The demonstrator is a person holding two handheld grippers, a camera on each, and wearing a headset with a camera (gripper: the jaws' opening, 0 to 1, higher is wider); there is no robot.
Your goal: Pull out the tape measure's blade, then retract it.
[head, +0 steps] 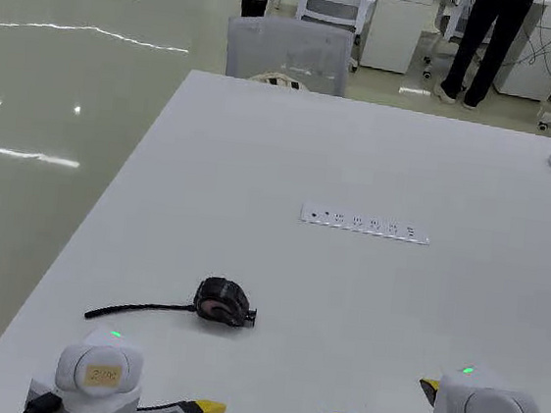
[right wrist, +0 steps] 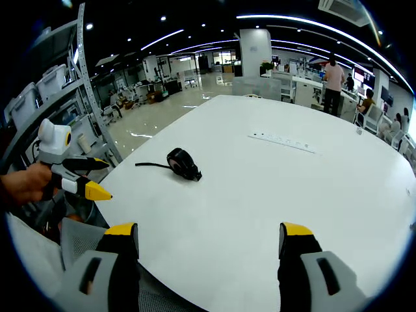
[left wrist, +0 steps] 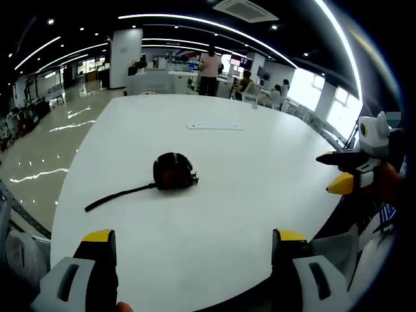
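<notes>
Two grippers are hovering side by side at the table's near edge, both well apart from the tape measure. A hand is gripping the left gripper off the near left corner and levelling it so that it is pointing across the surface; its jaws are standing wide apart and touching nothing. The right gripper is hanging further right along the same edge, also pointing across the table, with its jaws spread just as wide and closing on nothing. In the head view the yellow tips of the two grippers are pointing towards each other. The tape measure, black with a reddish face, is lying on its side close to the left edge, ahead of the left gripper. Its black strap is trailing flat over the surface towards that left edge. A white power strip is sitting flat near the table's middle, well beyond the tape measure.
</notes>
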